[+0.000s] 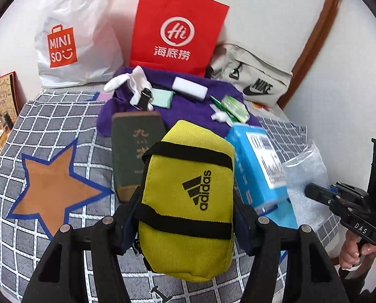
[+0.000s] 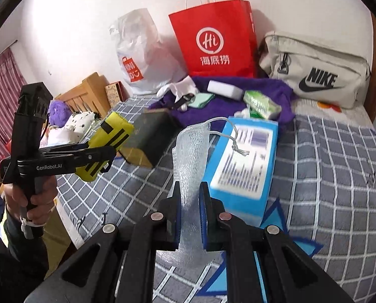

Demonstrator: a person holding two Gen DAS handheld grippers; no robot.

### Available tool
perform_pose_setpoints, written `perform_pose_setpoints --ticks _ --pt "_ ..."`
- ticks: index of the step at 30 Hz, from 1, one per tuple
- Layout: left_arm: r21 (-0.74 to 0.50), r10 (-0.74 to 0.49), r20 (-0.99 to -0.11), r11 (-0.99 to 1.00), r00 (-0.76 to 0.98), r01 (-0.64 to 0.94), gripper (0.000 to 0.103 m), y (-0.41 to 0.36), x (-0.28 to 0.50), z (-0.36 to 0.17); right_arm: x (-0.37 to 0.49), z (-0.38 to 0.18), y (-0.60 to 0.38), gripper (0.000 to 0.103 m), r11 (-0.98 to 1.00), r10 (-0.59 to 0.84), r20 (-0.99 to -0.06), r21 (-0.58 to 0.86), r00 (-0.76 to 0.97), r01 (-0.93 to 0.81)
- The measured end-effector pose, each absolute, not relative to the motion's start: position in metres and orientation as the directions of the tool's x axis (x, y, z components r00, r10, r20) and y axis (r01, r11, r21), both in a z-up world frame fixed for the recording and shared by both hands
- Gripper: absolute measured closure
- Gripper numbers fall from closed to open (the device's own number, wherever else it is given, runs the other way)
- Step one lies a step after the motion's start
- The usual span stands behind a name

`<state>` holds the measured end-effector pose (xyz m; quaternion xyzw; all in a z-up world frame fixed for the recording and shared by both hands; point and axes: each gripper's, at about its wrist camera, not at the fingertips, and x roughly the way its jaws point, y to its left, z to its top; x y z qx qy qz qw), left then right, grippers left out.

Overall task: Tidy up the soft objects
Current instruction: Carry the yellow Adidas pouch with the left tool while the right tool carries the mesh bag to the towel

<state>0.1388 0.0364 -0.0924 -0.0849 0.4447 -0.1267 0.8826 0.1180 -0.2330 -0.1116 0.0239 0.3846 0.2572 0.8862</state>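
The left gripper (image 1: 185, 217) has its jaws about half open and clamped on the sides of a yellow Adidas pouch (image 1: 188, 197), which is held clear above the grey checked bedspread (image 1: 61, 131). The right gripper (image 2: 190, 217) has its jaws nearly closed, pinching a white mesh drawstring bag (image 2: 190, 156) that hangs up between the pads.

Open room lies mostly at 8 to 9 o'clock in the left wrist view, over the orange star patch (image 1: 54, 186), running to the bed's left edge. In the right wrist view the bedspread is free at 3 to 4 o'clock.

At 12 o'clock the way is crowded. A dark green book (image 1: 134, 151) lies just beside the pouch at 11 o'clock, and a blue box (image 1: 253, 166) at 2 o'clock. Behind them a purple towel (image 1: 188, 101) carries white gloves (image 1: 132, 83), a mint cloth (image 1: 162, 97), a white sponge block (image 1: 189, 87) and a green tissue pack (image 1: 234, 107). Against the white wall (image 1: 276, 12) stand a Miniso plastic bag (image 1: 74, 40), a red Haidilao paper bag (image 1: 177, 30) and a beige Nike bag (image 1: 253, 78). A wooden headboard (image 2: 86, 93) borders the bed's far side at 10 o'clock in the right wrist view.
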Motion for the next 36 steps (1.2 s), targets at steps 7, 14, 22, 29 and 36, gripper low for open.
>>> perform_pose_setpoints --ticks 7,14,22,29,36 --pt "-0.265 -0.278 -0.764 0.958 0.583 0.109 0.042 0.045 0.155 -0.086 0.145 -0.094 -0.235 0.091 0.875 0.464 -0.651 0.233 0.6 -0.424" --pt "-0.253 -0.269 -0.761 0.961 0.59 0.112 0.042 0.045 0.17 -0.077 0.17 -0.081 -0.231 0.091 0.888 0.438 -0.638 0.197 0.634 -0.415" --pt "-0.239 -0.255 -0.76 0.965 0.597 0.107 0.042 0.043 0.194 -0.069 0.201 -0.07 -0.228 0.091 0.882 0.449 -0.623 0.196 0.64 -0.429" --pt "-0.241 -0.249 -0.76 0.966 0.6 0.096 0.042 0.044 0.218 -0.066 0.23 -0.062 -0.223 0.091 0.882 0.45 -0.614 0.193 0.648 -0.43" --pt "-0.263 -0.252 -0.766 0.962 0.591 0.069 0.042 0.05 0.247 -0.068 0.257 -0.067 -0.222 0.091 0.884 0.454 -0.612 0.219 0.648 -0.412"
